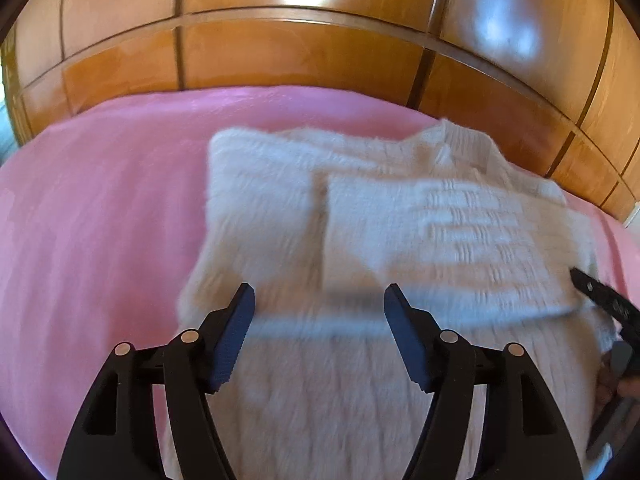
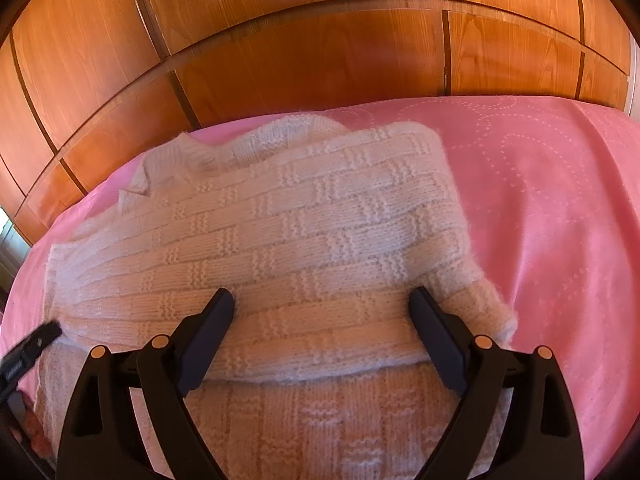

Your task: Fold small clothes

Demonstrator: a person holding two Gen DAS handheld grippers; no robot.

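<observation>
A cream knitted sweater lies on the pink bedspread, with one part folded across its body. My left gripper is open and empty, hovering just above the sweater's lower half. In the right wrist view the same sweater fills the middle, its basket-weave folded panel on top. My right gripper is open and empty, its fingers straddling the lower edge of the folded panel. The right gripper's finger shows at the left view's right edge. The left view is motion-blurred.
A glossy wooden wardrobe rises right behind the bed. The pink bedspread extends to the right of the sweater. The left gripper's tip pokes in at the left edge of the right wrist view.
</observation>
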